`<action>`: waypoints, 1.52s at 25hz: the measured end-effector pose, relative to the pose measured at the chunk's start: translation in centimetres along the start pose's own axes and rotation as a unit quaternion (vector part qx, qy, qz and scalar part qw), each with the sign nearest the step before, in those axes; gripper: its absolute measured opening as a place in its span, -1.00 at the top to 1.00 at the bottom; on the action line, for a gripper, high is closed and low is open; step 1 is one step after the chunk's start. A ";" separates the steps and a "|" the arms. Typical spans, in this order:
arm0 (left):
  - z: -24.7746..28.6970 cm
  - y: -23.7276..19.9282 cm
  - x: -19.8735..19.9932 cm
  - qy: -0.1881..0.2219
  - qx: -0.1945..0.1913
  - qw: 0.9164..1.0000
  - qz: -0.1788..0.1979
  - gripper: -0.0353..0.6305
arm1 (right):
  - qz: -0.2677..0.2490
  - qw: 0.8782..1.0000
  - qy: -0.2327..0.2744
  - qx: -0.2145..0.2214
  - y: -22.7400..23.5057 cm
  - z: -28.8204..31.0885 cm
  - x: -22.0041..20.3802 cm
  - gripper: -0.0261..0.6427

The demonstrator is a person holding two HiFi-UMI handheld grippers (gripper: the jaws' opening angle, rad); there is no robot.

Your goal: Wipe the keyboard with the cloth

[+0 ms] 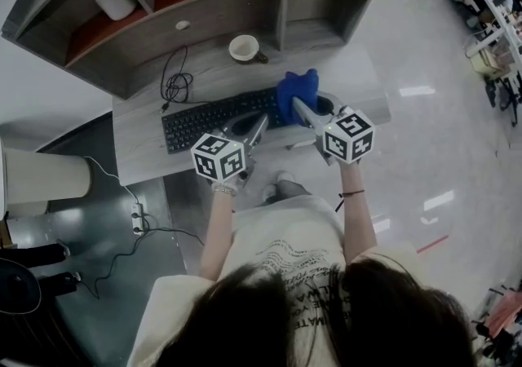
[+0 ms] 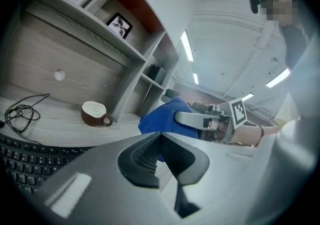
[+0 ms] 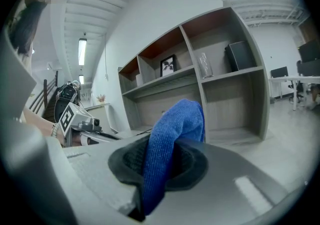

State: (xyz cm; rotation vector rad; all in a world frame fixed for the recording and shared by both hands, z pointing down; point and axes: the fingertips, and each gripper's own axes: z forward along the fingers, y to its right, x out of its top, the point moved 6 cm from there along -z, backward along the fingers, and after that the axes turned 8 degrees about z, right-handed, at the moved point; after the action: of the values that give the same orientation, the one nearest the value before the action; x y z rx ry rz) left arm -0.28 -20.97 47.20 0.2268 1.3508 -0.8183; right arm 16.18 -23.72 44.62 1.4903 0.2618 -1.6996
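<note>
Pinching blue cloth: right gripper jaws clamped tight on its fold. Cloth bunched over 3 o'clock end of black keyboard; contact unclear. Left gripper jaws pressed together, nothing between, at keyboard's 5 o'clock edge. White cup on desk, 12 o'clock of keyboard.

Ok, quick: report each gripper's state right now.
Left gripper: closed, nothing between its jaws.
Right gripper: closed on the blue cloth.
</note>
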 end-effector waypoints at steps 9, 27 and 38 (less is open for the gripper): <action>3.8 0.0 -0.4 -0.021 -0.004 1.000 -0.019 0.88 | 0.006 0.999 -0.032 -0.014 4.2 -0.3 -0.3 0.75; 7.4 -0.9 -1.7 -0.040 0.025 0.998 -0.037 0.88 | 0.026 0.997 -0.077 0.008 8.2 1.5 -2.5 0.75; 7.1 -1.6 -2.1 -0.049 0.038 0.997 -0.043 0.88 | 0.046 0.994 -0.088 0.037 8.0 3.2 -3.3 0.75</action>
State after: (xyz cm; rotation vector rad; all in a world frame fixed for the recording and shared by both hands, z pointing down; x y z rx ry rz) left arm 4.15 -25.49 51.35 0.1863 1.2447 -0.9412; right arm 19.21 -29.34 51.29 1.3735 0.0367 -1.7695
